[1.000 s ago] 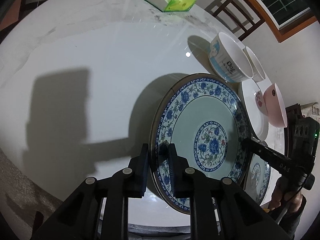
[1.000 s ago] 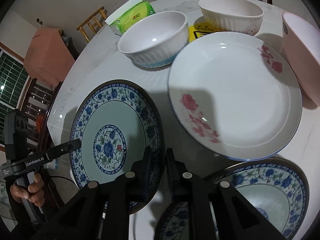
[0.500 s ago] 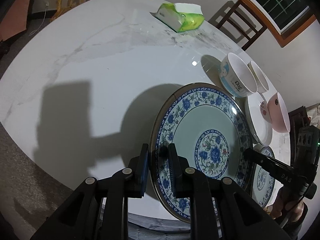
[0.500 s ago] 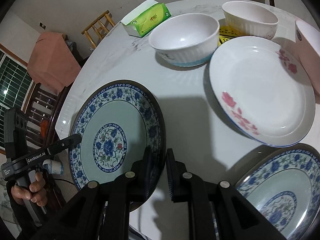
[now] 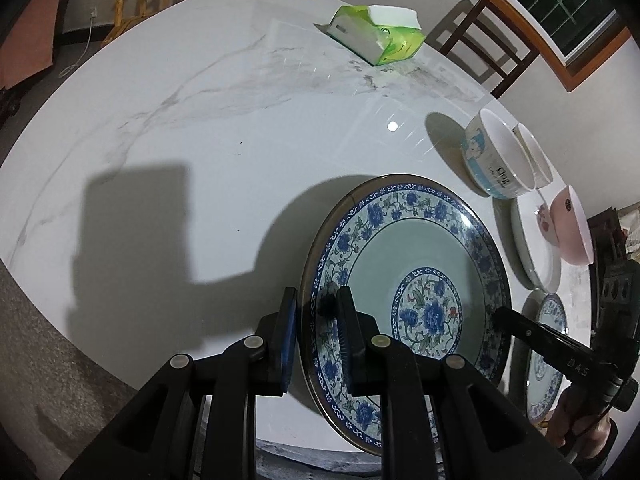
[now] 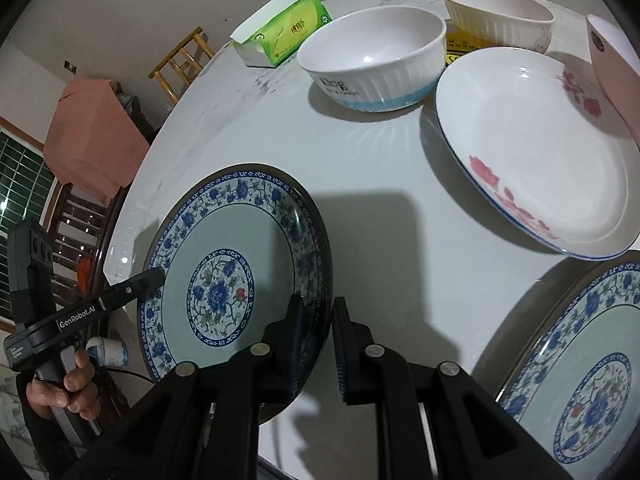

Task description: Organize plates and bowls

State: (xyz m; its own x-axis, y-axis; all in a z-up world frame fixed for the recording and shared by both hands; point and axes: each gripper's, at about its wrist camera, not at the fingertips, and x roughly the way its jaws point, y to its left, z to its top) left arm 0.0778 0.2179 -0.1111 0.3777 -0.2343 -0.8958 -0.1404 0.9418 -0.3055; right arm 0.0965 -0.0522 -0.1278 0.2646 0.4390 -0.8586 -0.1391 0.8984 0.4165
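- Compared with a second ago, the glossy round blue-and-white floral plate [image 5: 420, 272] has drifted away from the bowls, toward the open part of the round white marble-look table [image 5: 200, 140].
- It hangs tilted above the tabletop, the left gripper [image 5: 316, 308] and right gripper [image 6: 318, 320] clamped on opposite rims.
- A smooth white rose-printed plate [image 6: 532, 148] lies flat.
- A ribbed white bowl with a blue base band [image 6: 376, 60] stands beside it.

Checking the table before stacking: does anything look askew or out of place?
Only the blue-and-white floral plate: tilted off the white marble table, pinched at opposite rims by the left tongs and right tongs. Nothing looks spilled or broken.
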